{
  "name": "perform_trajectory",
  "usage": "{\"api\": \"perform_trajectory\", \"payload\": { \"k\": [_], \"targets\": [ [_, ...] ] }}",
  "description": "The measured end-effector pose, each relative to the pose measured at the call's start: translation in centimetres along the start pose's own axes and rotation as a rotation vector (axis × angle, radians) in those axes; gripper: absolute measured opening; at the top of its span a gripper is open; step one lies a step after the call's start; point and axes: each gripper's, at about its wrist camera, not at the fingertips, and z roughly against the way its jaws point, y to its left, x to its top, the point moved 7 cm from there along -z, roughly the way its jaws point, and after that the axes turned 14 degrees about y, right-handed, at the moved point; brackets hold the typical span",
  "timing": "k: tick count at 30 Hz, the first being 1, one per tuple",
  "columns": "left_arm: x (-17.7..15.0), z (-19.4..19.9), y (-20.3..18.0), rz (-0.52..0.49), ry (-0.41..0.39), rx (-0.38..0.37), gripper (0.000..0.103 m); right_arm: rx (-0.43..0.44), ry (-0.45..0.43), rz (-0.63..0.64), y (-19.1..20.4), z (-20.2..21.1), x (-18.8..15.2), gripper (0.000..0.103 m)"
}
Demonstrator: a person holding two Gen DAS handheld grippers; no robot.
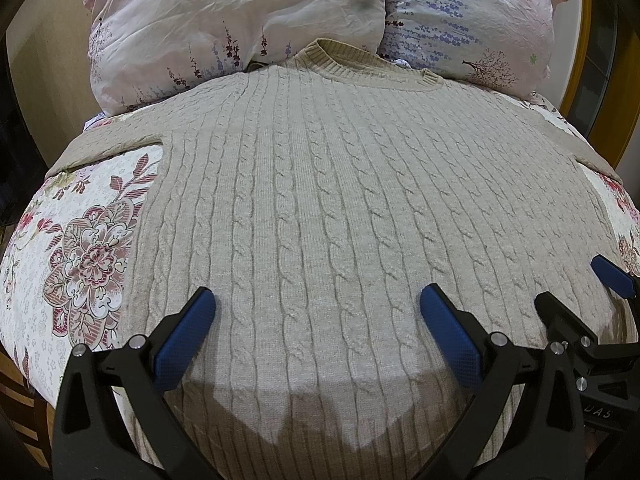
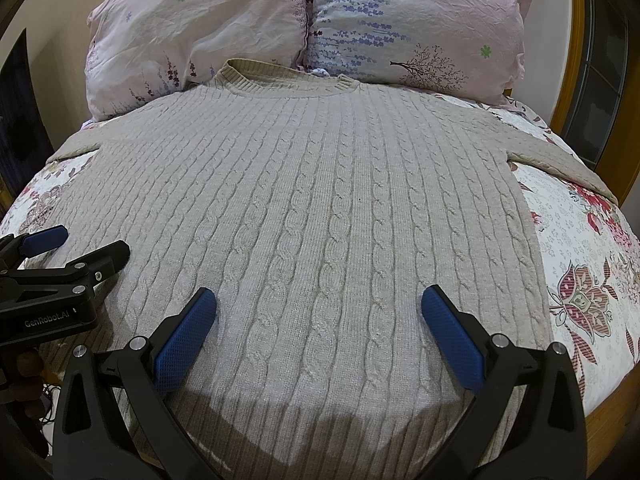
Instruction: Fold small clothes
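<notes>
A beige cable-knit sweater (image 1: 320, 200) lies flat and face up on the bed, collar toward the pillows, sleeves spread to both sides; it also shows in the right wrist view (image 2: 312, 200). My left gripper (image 1: 318, 300) is open and empty, hovering over the sweater's lower left part near the hem. My right gripper (image 2: 319, 300) is open and empty over the lower right part. Each gripper shows in the other's view: the right gripper (image 1: 576, 284) at the right edge of the left wrist view, the left gripper (image 2: 80, 244) at the left edge of the right wrist view.
The floral bedspread (image 1: 80, 248) shows on both sides of the sweater (image 2: 580, 240). Two floral pillows (image 1: 224, 28) (image 2: 420, 24) lean at the head of the bed. A wooden frame (image 2: 576, 40) curves along the right.
</notes>
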Motion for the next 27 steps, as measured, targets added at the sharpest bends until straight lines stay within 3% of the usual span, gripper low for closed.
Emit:
{"api": "perform_trajectory", "payload": {
  "k": [27],
  "targets": [
    [0.34,0.07,-0.13,-0.005,0.019,0.002,0.101,0.02,0.024,0.03,-0.16,-0.03,0.04,0.102]
  ]
}}
